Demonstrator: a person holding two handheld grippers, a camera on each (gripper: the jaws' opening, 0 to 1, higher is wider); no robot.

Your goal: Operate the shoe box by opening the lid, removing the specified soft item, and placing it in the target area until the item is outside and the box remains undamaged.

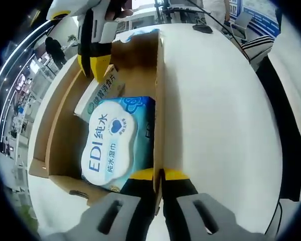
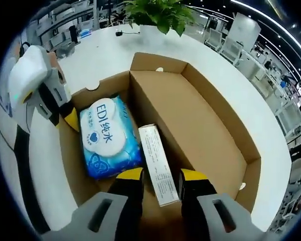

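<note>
Nearest the lens in the left gripper view, we see the left hand-held gripper, its yellow-tipped jaws drawn narrow and pinched on the upright side wall of the shoe box. Just left of those jaws, inside the box, lies the wet-wipe pack, blue with a white oval flap. We take this to be the soft item, since nothing else in the box looks pliable. Beyond the pack, a slim white carton rests against the far inner wall. To the right of the gripped wall there is bare white bench.

In the right gripper view, the left hand-held gripper enters at far left, on the box wall. Right of it lies the wet-wipe pack, then the slim white carton, which runs straight toward the right hand-held gripper. That gripper's jaws stand apart on either side of the carton's near end; we cannot tell whether they touch it. Further right is the opened lid, lying back with its brown inside upward, and beyond the box a potted plant.

We judge the opening step complete and the box unharmed. Still to do: grasping the pack, lifting it out, and setting it down on the bench.
</note>
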